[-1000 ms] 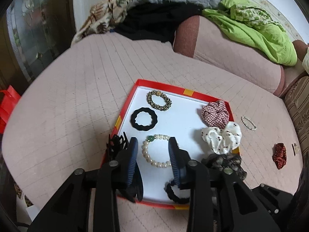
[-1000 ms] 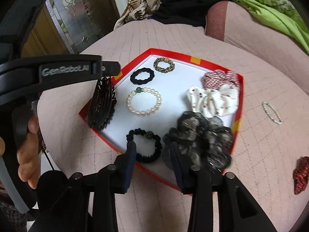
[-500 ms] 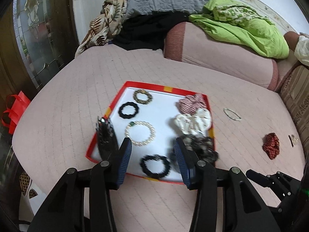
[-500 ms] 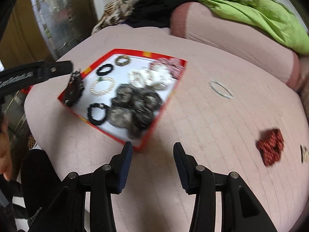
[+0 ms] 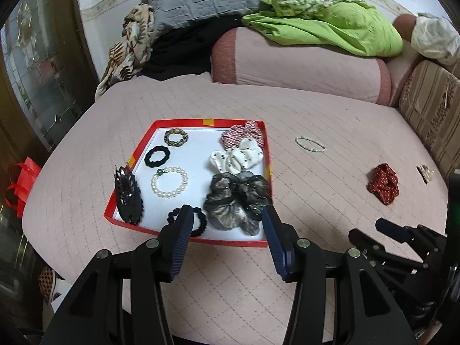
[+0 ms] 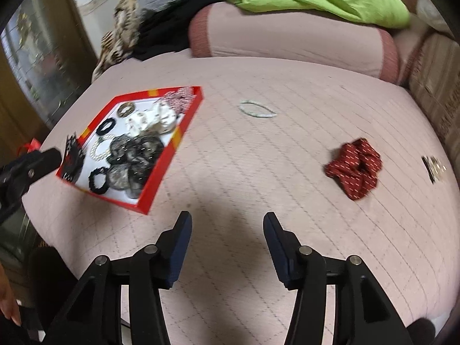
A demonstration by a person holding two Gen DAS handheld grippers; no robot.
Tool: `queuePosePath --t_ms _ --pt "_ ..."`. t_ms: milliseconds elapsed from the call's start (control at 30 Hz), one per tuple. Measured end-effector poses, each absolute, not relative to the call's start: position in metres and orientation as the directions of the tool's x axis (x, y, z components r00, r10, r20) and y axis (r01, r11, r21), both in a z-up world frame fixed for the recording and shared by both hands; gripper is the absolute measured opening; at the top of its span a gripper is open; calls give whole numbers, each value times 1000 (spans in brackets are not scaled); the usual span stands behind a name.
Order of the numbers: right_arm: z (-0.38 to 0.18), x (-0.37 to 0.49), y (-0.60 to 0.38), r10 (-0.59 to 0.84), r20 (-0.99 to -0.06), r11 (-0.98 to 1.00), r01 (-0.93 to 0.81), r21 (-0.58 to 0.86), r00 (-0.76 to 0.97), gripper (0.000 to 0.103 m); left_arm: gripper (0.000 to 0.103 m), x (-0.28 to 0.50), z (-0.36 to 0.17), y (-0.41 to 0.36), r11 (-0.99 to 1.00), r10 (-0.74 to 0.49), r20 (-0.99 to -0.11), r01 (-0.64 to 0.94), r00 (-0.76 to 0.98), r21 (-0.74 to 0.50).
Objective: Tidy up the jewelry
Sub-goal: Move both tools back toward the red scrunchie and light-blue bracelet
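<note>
A red-rimmed tray (image 5: 266, 155) with a white floor lies on the pink quilted bed; it also shows in the right wrist view (image 6: 172, 151). In it are a pearl bracelet (image 5: 169, 182), a black claw clip (image 5: 128, 198), black hair ties, a gold bracelet and scrunchies, among them a grey-black one (image 5: 237, 198). My left gripper (image 5: 227, 218) is open and empty just in front of the tray's near edge. My right gripper (image 6: 227, 224) is open and empty above bare quilt. A red dotted scrunchie (image 6: 355, 166), a thin bead bracelet (image 6: 257, 109) and a small hair clip (image 6: 432, 168) lie loose on the bed.
A pink bolster (image 5: 299, 63) with green cloth (image 5: 322, 26) and piled clothes lies at the bed's far side. A patterned cushion (image 5: 431, 109) is at the right. A red bag (image 5: 21, 184) hangs off the bed's left edge.
My left gripper has pulled back from the tray, leaving the black claw clip in it. My right gripper has let go of the grey-black scrunchie and swung right toward the loose items.
</note>
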State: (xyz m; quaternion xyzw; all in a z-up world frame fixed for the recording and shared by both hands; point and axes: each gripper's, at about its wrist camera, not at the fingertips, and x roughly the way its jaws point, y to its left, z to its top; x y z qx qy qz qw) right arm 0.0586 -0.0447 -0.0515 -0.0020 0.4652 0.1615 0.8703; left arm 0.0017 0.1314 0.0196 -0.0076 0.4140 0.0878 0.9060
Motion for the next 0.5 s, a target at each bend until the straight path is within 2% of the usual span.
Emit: queuePosePath --t_ms 500 --pt "-48 55 -61 262 -799 958 -246 147 542 59 51 -1 22 111 987 150 -755 -134 638 82"
